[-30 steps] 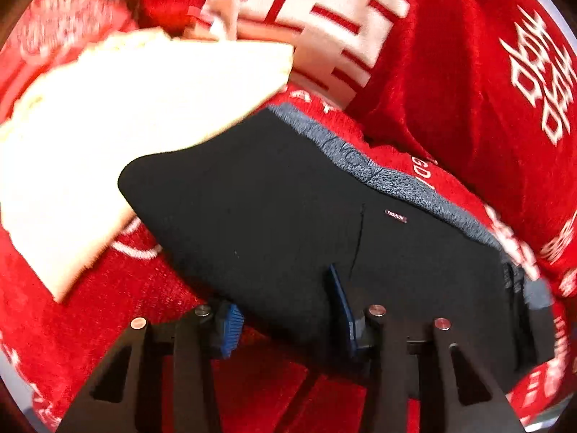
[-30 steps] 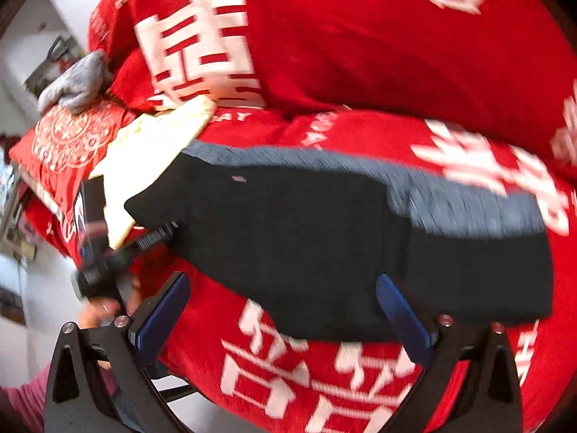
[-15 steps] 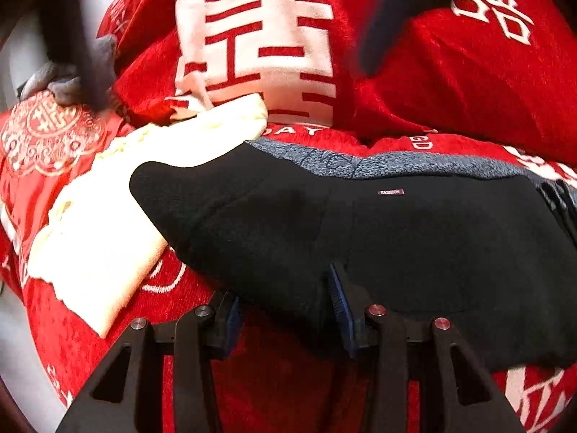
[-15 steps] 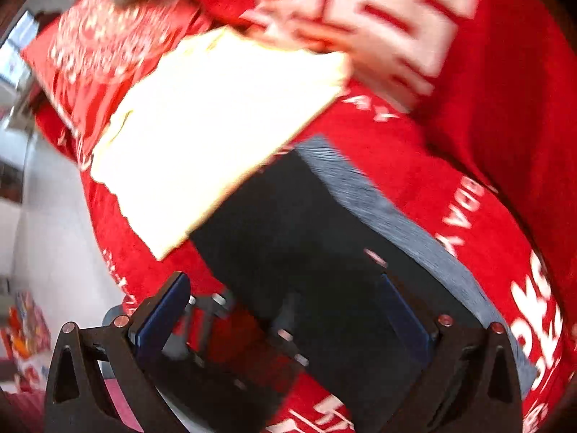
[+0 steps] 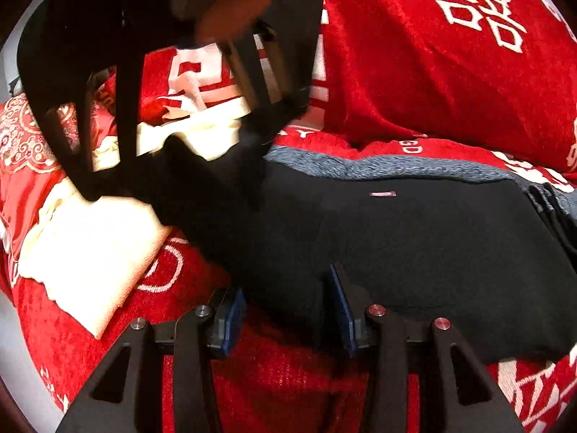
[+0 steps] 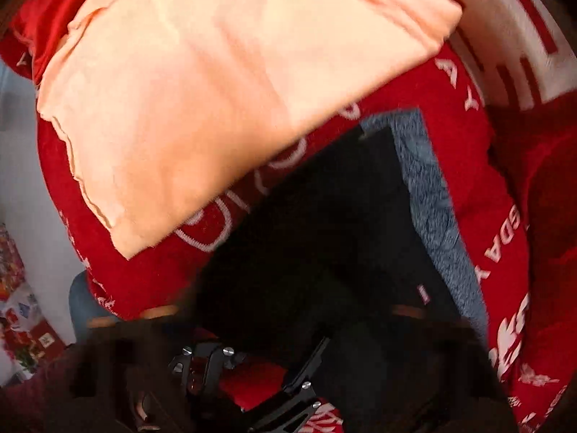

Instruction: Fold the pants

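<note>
Black pants (image 5: 414,252) with a grey waistband (image 5: 360,167) lie flat on a red blanket (image 5: 414,72). My left gripper (image 5: 286,310) is at their near edge, shut on a bunched fold of the black cloth between its blue pads (image 5: 340,303). My right gripper (image 5: 176,176) points down over the far left corner of the pants. Its jaws are closing with that corner between them, and the fingers are blurred. The right wrist view shows the pants (image 6: 324,234) below, my right gripper (image 6: 281,314) smeared, and the left gripper (image 6: 252,379) at the bottom.
A folded cream cloth (image 5: 90,252) (image 6: 216,90) lies on the blanket just left of the pants, touching their corner. A person's hand (image 5: 234,11) holds the right gripper. The blanket's edge and pale floor (image 6: 21,180) lie to the left.
The right gripper swept leftward along the pants to their far left corner and dropped onto it, its wide jaws narrowing. The left gripper kept its hold and rolled slightly.
</note>
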A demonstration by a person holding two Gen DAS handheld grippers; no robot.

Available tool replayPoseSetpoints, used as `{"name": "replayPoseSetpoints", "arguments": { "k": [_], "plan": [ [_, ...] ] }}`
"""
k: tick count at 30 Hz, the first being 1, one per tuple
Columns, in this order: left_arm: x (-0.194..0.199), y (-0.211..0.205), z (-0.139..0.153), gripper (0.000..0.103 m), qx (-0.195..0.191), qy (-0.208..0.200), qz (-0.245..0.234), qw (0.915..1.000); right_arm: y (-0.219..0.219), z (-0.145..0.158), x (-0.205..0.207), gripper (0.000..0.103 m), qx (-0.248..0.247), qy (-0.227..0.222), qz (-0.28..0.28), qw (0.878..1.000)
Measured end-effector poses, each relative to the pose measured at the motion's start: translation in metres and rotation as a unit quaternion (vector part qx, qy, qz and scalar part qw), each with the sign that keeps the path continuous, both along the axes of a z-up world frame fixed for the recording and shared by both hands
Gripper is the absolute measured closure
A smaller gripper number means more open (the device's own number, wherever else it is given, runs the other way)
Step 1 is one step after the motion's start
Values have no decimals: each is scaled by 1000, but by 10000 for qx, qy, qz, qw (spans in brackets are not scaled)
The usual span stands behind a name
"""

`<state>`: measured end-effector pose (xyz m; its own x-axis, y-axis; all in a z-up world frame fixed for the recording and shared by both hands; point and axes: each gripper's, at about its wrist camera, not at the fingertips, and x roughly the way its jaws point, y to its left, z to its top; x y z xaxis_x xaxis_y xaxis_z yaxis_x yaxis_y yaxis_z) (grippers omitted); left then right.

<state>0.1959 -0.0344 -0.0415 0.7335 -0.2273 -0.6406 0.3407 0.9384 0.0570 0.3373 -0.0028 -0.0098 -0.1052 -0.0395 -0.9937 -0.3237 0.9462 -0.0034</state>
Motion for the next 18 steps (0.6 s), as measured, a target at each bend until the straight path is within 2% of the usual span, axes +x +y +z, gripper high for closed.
{"name": "replayPoseSetpoints", "arguments": {
  "k": [1,4,10,14,18],
  "plan": [
    [-2,0,2,58,-31,-46,-33,10000,-2,5,-2,75,23,-98,-8,9999],
    [-11,1,12,58,-194,-242,-181,9994,-5,28,-15,80,76,-602,169,9980],
    [-32,-6,38,58,-370,-540,-360,9972,-49,78,-41,83,761,-1201,-411,9890],
    [-42,-15,59,58,-462,-505,-410,9968,-85,117,-74,84,1432,-1625,-696,9738],
    [-62,-36,88,58,-494,-668,-590,9948,-120,144,-107,84,1972,-2025,-927,9547]
  ]
}}
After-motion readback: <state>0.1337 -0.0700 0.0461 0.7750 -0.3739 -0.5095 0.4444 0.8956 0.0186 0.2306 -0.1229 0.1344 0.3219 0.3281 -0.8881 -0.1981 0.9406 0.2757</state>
